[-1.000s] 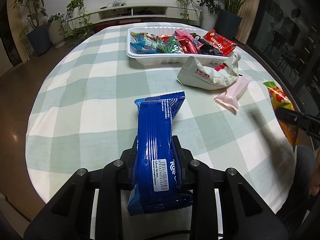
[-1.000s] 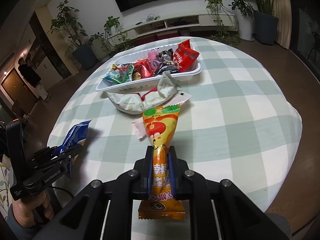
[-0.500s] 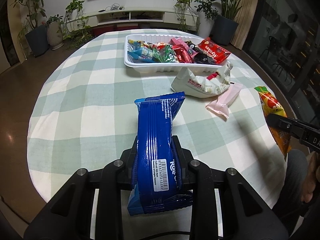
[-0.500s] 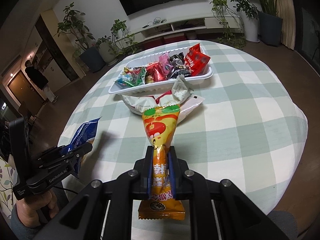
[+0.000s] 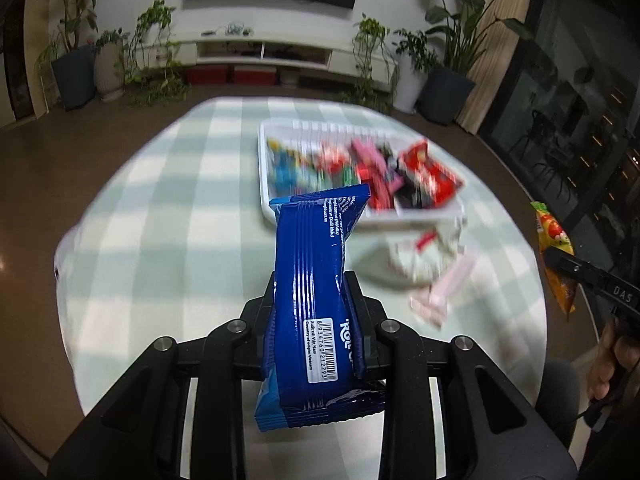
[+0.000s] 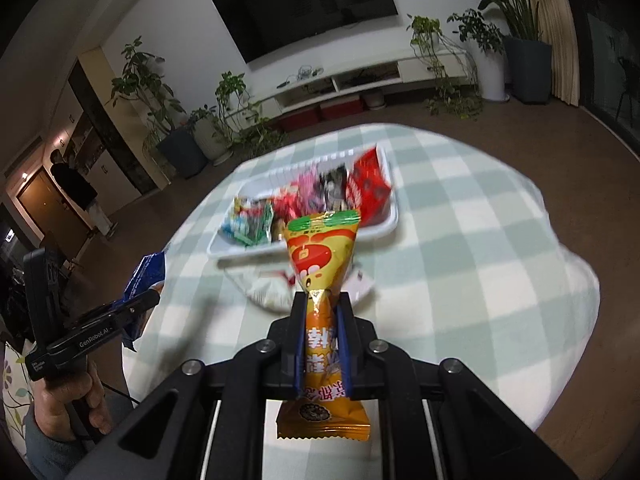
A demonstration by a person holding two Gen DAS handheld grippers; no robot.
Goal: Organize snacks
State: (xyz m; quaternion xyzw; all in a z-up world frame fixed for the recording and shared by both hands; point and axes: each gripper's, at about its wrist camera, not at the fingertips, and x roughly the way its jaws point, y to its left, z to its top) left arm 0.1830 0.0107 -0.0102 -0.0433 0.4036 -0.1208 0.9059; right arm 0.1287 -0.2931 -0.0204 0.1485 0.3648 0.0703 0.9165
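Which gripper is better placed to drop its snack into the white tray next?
Right, marginally. The right gripper, clamping the orange packet, points straight at the tray; the left gripper, holding the blue packet, has it off-centre.

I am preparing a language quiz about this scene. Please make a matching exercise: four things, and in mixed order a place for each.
Things:
1. blue snack pack
2. orange snack bag
3. pink wrapper
4. red packet

Places:
A. in the white tray
B. in the right hand-held gripper
C. lying on the checked tablecloth
D. in the left hand-held gripper

Pairs: 1-D, 2-B, 3-C, 4-A
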